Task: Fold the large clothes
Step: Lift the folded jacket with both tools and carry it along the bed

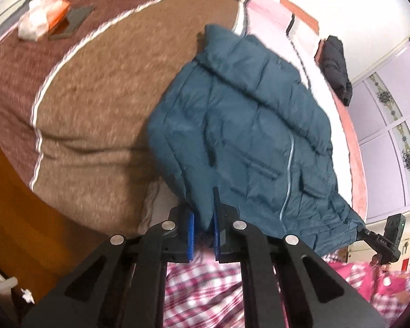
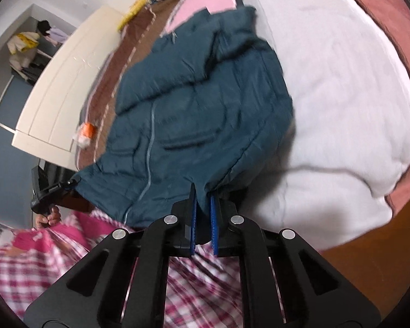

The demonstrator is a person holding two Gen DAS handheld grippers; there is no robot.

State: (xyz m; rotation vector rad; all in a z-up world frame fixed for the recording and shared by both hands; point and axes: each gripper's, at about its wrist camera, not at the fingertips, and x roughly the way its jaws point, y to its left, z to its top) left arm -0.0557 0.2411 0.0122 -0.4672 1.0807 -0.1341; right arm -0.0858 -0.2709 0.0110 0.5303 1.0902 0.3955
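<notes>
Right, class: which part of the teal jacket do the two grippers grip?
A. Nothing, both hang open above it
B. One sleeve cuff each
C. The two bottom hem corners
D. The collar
C: the left gripper and the right gripper are each shut on a bottom corner of the jacket, whose collar lies far away on the bed.

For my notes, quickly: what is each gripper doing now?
Left gripper: shut on the teal jacket hem.
Right gripper: shut on the same hem.

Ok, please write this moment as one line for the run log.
step: lift hem | left gripper: shut on teal puffer jacket | right gripper: shut on jacket hem | surface: bed
</notes>
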